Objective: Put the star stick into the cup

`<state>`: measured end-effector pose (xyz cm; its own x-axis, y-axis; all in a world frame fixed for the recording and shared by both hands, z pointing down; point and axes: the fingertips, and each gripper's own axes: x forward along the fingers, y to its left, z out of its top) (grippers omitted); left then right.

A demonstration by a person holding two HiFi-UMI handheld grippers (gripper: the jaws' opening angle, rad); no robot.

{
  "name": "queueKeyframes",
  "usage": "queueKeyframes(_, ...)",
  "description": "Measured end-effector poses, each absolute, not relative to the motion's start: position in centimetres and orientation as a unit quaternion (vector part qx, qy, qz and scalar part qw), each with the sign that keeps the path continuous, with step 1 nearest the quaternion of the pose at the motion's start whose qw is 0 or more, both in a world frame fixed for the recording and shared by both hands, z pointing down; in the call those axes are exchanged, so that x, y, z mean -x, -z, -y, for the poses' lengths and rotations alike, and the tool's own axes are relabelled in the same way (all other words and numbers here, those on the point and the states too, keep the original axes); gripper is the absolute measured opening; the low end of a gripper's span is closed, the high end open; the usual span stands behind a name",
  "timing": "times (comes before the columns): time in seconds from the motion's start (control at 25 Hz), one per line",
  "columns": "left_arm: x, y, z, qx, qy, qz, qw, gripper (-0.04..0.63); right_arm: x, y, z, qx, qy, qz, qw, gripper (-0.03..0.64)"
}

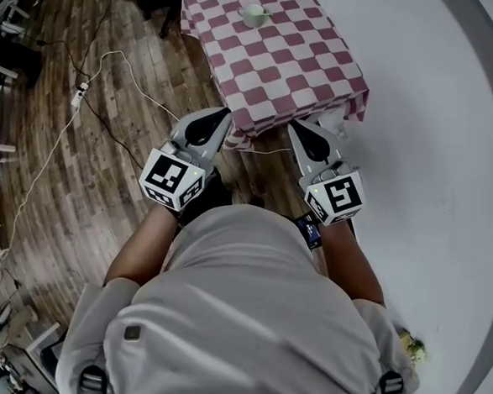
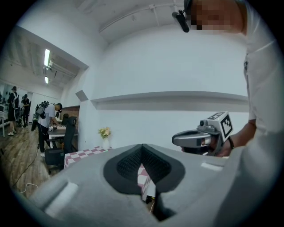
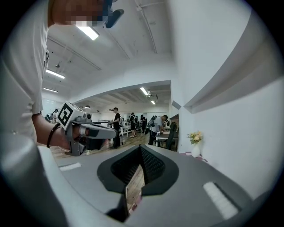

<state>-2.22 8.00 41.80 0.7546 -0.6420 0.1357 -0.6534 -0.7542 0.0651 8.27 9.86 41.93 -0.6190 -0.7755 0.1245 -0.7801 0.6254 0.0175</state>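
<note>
Nearest the head camera: the person's torso in a grey shirt [image 1: 246,318], shoulder straps at both bottom corners, forearms reaching forward, a watch [image 1: 310,231] on the right wrist.

Surroundings:
- Table with a pink/white check cloth [image 1: 281,68] just ahead of both gripper tips. The near corner of the cloth sits between them.
- White wall [image 1: 437,121] along the right side.
- Wood floor [image 1: 79,180] on the left, with a white cable [image 1: 129,70] running to a power strip [image 1: 78,96].
- Gripper views show a vase of flowers [image 2: 105,135] by the wall and people [image 3: 133,124] at desks far back.

Nothing stands between the grippers and the table.

Task items: cup [image 1: 254,16] upright near the far end of the cloth, well apart from both grippers. A green sliver [image 1: 265,15] shows at its rim, too small to tell whether it's the star stick.

Pose: left gripper [image 1: 224,115] and right gripper [image 1: 292,126] are held side by side at about waist level. Both point forward at the table and angle slightly toward each other, marker cubes up.

- Left gripper: jaws together at the tips, nothing held; check cloth shows through the slot behind the tips.
- Right gripper: jaws together, nothing held; wood floor shows through the slot.
</note>
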Motion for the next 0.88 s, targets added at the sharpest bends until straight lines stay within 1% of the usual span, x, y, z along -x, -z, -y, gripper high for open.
queueKeyframes(0.28, 0.8, -42.2, -10.3, -0.933, -0.056, 0.35, 0.055, 0.003, -9.3, -41.8, -12.4, -0.421, -0.016, 0.904, 0.067, 0.009)
queueKeyframes(0.56, 1.0, -42.3, -10.7, -0.933, -0.054, 0.353, 0.054, 0.003, -8.8, -42.2, -12.9, -0.416, -0.019, 0.907, 0.067, 0.009)
queueKeyframes(0.88, 0.6, -40.7, -11.5, -0.937, -0.054, 0.342, 0.049, 0.003, -7.9, -40.2, -13.4, -0.405, -0.008, 0.912, 0.059, 0.009)
